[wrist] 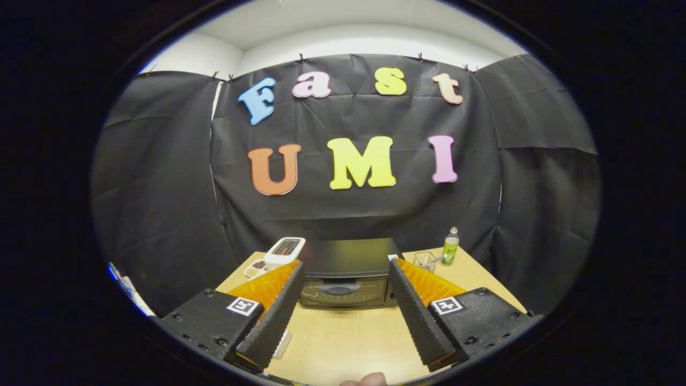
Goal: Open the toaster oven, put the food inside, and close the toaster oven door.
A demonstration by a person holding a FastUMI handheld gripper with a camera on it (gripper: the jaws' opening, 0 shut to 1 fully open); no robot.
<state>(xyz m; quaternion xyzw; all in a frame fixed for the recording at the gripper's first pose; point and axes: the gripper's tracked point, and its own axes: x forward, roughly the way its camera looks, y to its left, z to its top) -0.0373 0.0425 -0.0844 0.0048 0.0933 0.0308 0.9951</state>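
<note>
My tongs (345,313) spread wide, holding nothing. Toaster oven (348,273) just beyond my fingertips, door shut, centred between them on surface (348,343).

You get even, bright light from overhead here, and the wooden table (348,343) reads warm and clear with only soft shadows. The top of the toaster oven (348,260) carries a faint sheen, and its door sits in shade. Straight lines bow strongly outward toward the rim (fisheye distortion). Focus is crisp at centre; the 2 fingers (273,316) look slightly soft.
</note>
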